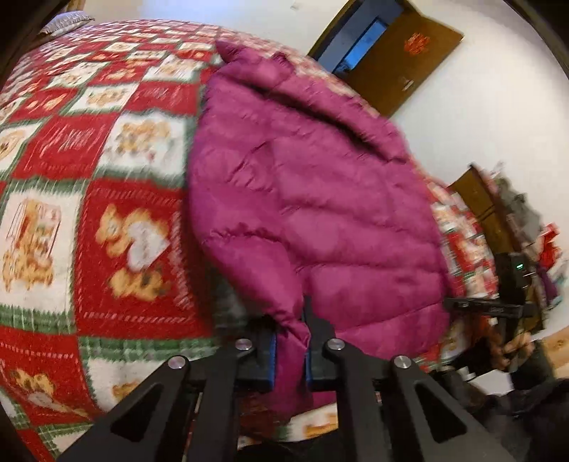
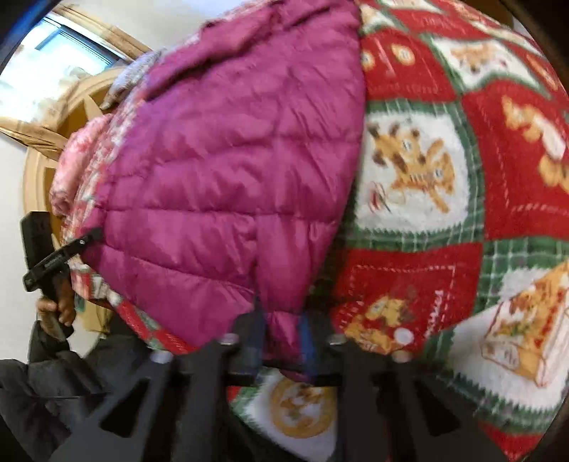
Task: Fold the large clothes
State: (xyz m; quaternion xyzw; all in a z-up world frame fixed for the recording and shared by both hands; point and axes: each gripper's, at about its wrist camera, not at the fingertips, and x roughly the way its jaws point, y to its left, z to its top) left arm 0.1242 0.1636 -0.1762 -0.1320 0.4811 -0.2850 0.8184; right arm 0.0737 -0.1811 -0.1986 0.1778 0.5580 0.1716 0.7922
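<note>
A magenta quilted puffer jacket [image 1: 313, 199] lies spread on a bed with a red, green and white teddy-bear quilt [image 1: 89, 149]. My left gripper [image 1: 290, 341] is shut on a bunched corner of the jacket at its near hem. In the right wrist view the jacket [image 2: 231, 160] fills the left half, and my right gripper [image 2: 281, 334] is shut on another bunched part of its near edge. Each gripper shows at the edge of the other's view: the right one [image 1: 498, 305], the left one [image 2: 53, 259].
The quilt [image 2: 462, 177] covers the bed on all sides of the jacket. A brown door [image 1: 402, 60] and white wall stand beyond the bed. A wooden headboard [image 2: 53, 149] and a window [image 2: 60, 53] are at the far left. A pillow [image 1: 67, 21] lies at the far corner.
</note>
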